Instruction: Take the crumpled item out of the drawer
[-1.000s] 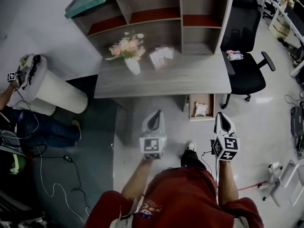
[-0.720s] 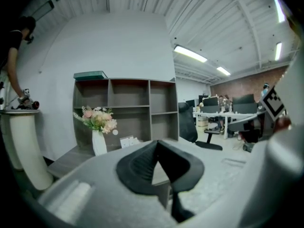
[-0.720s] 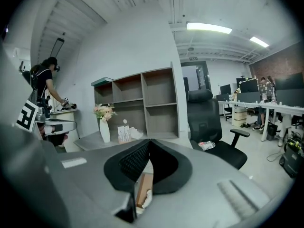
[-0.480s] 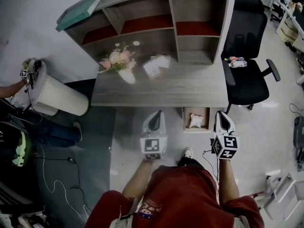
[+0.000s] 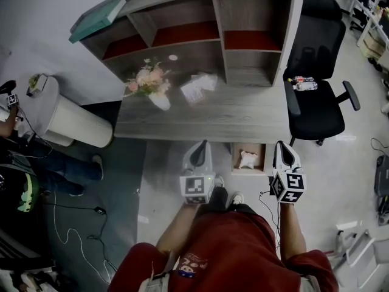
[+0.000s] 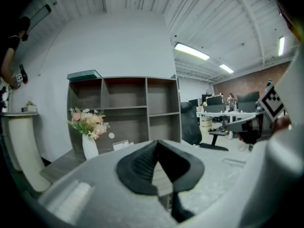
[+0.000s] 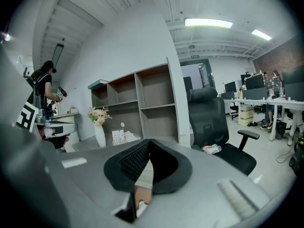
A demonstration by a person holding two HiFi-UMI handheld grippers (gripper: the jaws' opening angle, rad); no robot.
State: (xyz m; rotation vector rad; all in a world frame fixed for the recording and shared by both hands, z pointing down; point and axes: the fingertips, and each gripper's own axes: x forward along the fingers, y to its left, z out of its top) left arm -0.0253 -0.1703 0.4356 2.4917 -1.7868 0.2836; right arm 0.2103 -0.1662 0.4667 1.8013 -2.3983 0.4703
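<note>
An open wooden drawer (image 5: 234,157) sticks out from under the grey desk (image 5: 243,117) in the head view, and a crumpled white item (image 5: 247,159) lies inside it. My left gripper (image 5: 198,151) hangs shut to the left of the drawer, with nothing in it. My right gripper (image 5: 283,152) hangs shut to the right of the drawer, also holding nothing. Both grippers are held in front of the desk's near edge and point toward it. In the left gripper view (image 6: 156,144) and the right gripper view (image 7: 149,142) the jaw tips meet.
On the desk stand a white vase of flowers (image 5: 149,84) and a stack of papers (image 5: 197,88), below a shelf unit (image 5: 200,29). A black office chair (image 5: 316,90) stands right of the desk. A white round stand (image 5: 67,123) and a person (image 5: 36,169) are at the left.
The view has shifted so the desk and drawer sit closer and slightly left. Both grippers keep their place in the picture and stay shut.
</note>
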